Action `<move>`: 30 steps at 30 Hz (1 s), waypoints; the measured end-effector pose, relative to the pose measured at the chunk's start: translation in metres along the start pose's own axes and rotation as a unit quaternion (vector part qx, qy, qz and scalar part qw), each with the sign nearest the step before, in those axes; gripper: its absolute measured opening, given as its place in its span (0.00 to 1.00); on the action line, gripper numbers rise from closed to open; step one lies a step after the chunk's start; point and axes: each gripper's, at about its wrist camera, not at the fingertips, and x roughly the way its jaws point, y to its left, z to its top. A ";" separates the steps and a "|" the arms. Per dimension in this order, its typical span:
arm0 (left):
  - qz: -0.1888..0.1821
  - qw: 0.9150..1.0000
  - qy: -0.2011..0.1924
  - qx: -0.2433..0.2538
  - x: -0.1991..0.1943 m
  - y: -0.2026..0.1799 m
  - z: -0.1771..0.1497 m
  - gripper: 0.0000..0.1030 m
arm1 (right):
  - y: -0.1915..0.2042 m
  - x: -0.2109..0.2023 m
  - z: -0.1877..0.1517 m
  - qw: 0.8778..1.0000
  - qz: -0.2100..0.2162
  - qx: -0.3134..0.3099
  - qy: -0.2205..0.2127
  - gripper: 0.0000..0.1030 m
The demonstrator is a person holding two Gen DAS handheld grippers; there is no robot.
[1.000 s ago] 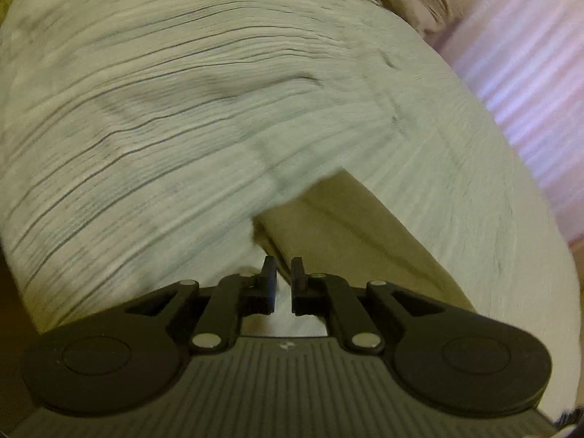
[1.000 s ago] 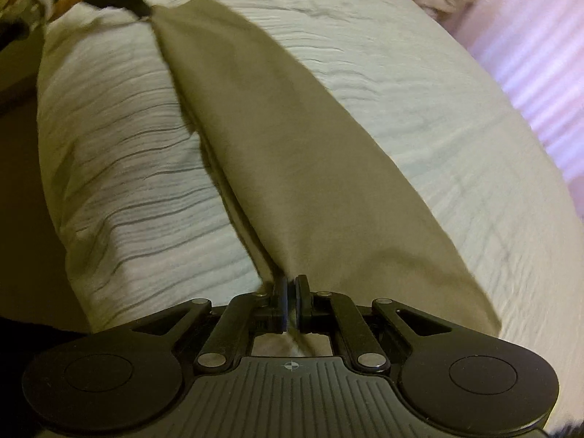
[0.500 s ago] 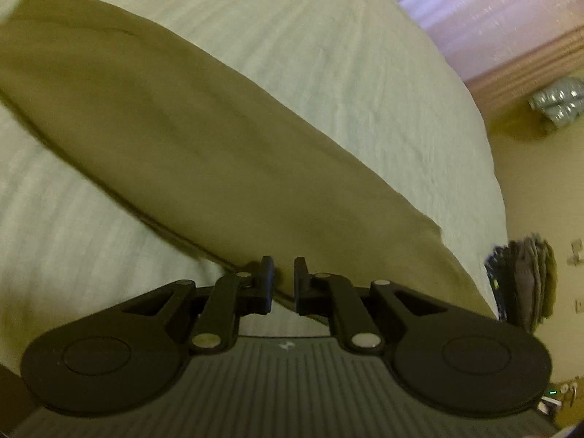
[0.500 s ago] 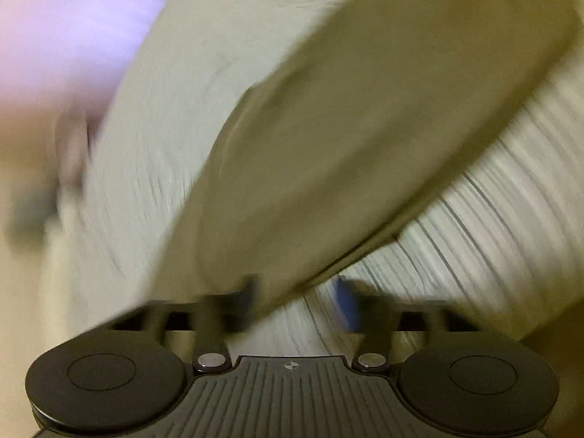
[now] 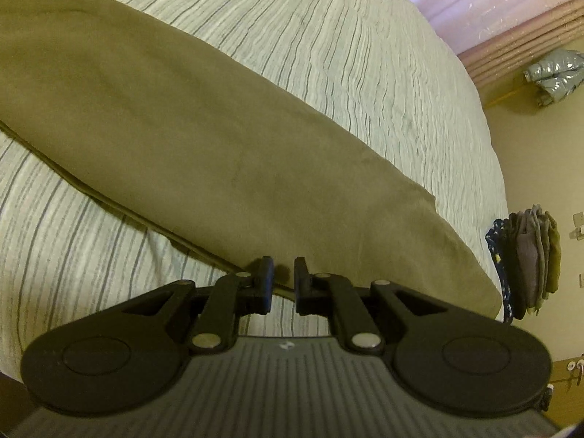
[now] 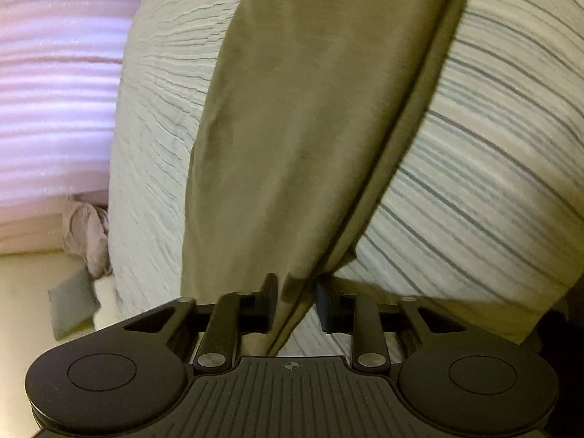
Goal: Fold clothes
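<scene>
We see our left tongs [image 5: 280,273] a little apart at the edge of the green pants [image 5: 204,135] on the striped bed [image 5: 365,58]. Our right tongs [image 6: 295,292] are apart, with cloth between them.

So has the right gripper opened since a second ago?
Yes. The right gripper was pinched on the olive garment; now its jaws stand apart, fabric edge loose between them over the striped bedspread.

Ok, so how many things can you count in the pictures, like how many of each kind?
Grippers: 2, the left gripper and the right gripper
Olive green garment: 1
Striped bed cover: 1
Stack of folded clothes: 1
Silver puffy jacket: 1
Total: 6
</scene>
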 end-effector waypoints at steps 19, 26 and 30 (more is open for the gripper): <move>0.001 0.999 0.026 0.026 -0.002 -0.008 -0.006 0.06 | -0.009 -0.015 0.000 1.000 0.018 0.020 0.014 0.02; -0.016 0.999 0.035 -0.003 0.001 -0.012 -0.007 0.10 | -0.019 -0.023 0.002 0.997 0.026 0.067 0.012 0.02; -0.036 0.998 0.041 -0.021 0.003 -0.015 -0.008 0.16 | -0.020 -0.033 0.006 0.997 0.027 0.078 0.008 0.03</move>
